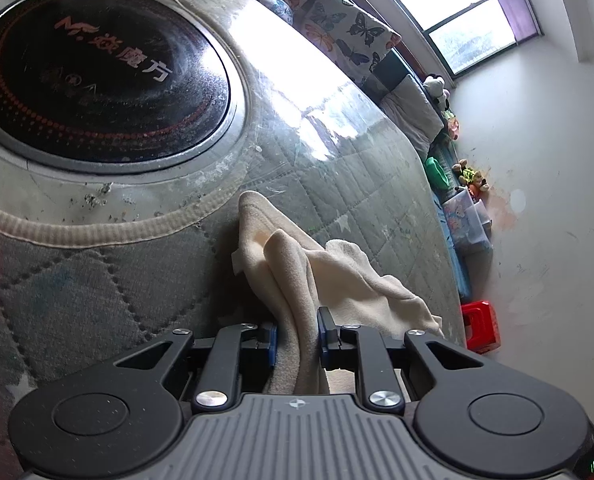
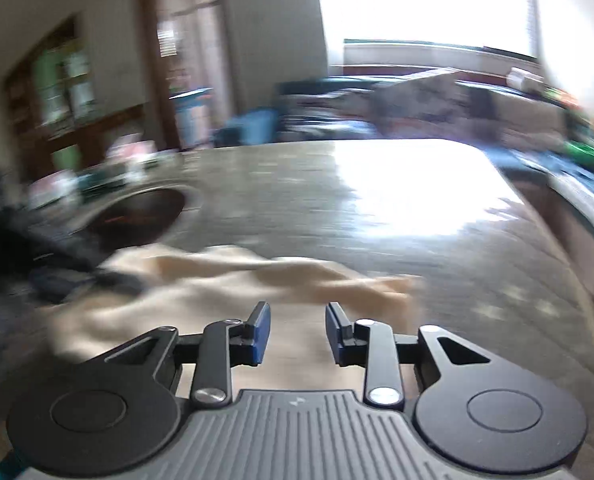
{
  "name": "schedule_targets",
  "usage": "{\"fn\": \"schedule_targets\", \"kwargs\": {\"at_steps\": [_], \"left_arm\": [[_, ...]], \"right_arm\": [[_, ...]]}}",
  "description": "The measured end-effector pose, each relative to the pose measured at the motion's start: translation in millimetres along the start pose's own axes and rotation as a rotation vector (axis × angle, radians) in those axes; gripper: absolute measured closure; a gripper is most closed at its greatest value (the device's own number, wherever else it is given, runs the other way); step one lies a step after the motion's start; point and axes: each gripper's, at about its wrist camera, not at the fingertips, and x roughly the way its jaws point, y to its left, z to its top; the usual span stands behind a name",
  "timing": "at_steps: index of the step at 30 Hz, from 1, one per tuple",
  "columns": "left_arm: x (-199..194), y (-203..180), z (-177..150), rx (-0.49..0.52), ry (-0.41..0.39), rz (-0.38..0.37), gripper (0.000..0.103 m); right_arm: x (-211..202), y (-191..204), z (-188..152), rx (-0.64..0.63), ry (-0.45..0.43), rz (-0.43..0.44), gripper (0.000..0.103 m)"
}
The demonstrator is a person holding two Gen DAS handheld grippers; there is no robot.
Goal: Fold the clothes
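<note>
A cream garment [image 1: 297, 264] lies bunched on the quilted table cover [image 1: 97, 292]. My left gripper [image 1: 297, 338] is shut on a thick fold of the cream garment, which passes between the blue pads and runs forward onto the table. In the right wrist view, which is blurred, the same cream garment [image 2: 225, 280] is spread across the near part of the table. My right gripper [image 2: 297, 330] is open and empty, just above the garment's near portion.
A round black induction hob [image 1: 97, 76] is set in the table at the upper left; it also shows in the right wrist view [image 2: 137, 212]. A butterfly-print cushion [image 1: 345, 28], toys and a red stool [image 1: 481, 324] lie beyond the table edge. Dark items [image 2: 37, 248] sit at the left.
</note>
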Motion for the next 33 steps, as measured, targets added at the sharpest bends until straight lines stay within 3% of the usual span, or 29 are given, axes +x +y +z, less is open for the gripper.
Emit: {"fn": "schedule_targets", "kwargs": {"at_steps": [2,4,9,11,13,22,33], "left_arm": [[1,-2,0,0.008,0.001,0.005,0.083],[2,-4,0,0.016,0.001,0.009,0.083],[4,-9,1,0.054,0.0,0.027,0.083],[4,-13,0,0.09,-0.01,0.047,0.083],[5,-19,-1,0.139,-0.025,0.071,0.083],[5,-59,-3,0.365,-0.092,0.1,0.086],[34,-106,4,0.454,-0.1,0.052,0.086]], "right_arm": [[5,-17,-3,0.036,-0.001,-0.044,0.069],[13,-32,-6,0.073,0.001,-0.077,0.061],[26,-53,-17,0.149,0.034,-0.055,0.06],[27,-52,-19,0.141,0.027,-0.048,0.065],[27,-49,-17,0.148,0.025,-0.024,0.087],[-9,-42,6,0.094,-0.074,-0.008,0.092],[-26,-58,41,0.04,-0.157,-0.102,0.092]]}}
